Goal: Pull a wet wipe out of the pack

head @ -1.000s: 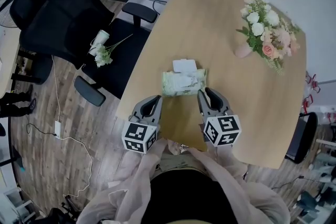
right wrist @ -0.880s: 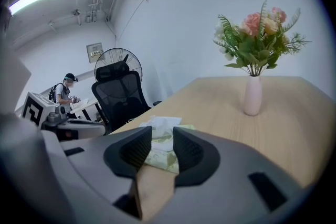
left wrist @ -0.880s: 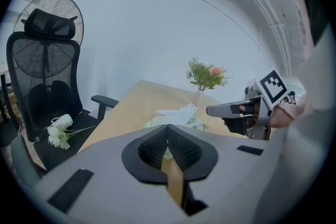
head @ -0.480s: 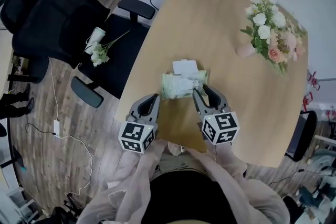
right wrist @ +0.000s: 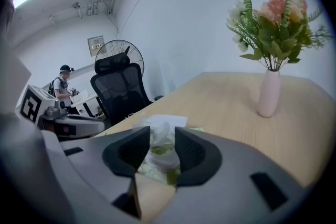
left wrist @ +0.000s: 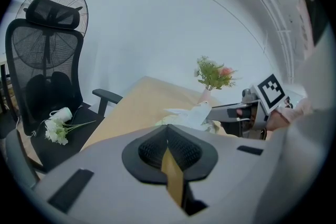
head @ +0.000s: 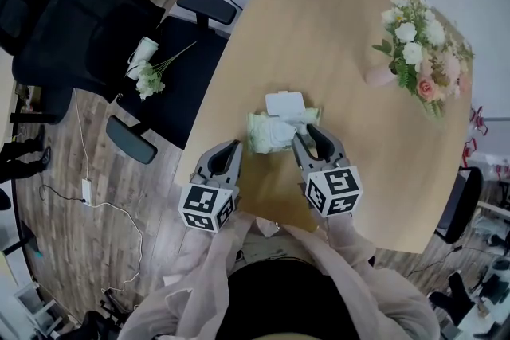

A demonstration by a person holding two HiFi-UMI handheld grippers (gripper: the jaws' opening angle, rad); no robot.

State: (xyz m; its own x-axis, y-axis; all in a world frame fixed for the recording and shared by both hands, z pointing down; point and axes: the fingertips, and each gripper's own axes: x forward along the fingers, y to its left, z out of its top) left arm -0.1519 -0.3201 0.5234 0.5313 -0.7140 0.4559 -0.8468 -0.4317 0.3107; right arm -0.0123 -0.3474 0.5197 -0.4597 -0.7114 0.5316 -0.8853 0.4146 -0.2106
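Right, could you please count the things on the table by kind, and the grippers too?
Wet wipe pack: 1
Vase of flowers: 1
Grippers: 2, the left gripper shut, the right gripper with jaws just opened and the wipe tuft between them
Total: 4

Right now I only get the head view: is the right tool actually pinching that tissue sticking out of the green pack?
Observer: No. The right gripper view shows the right tool has just been opening. Its jaws are apart and the wipe stands between them, not gripped.
Operator: And the other one?
Observer: Its own view shows the left tool shut, with nothing between the jaws.
Operator: Is that flower vase tipped over?
Observer: No, the pink vase stands upright on the table.
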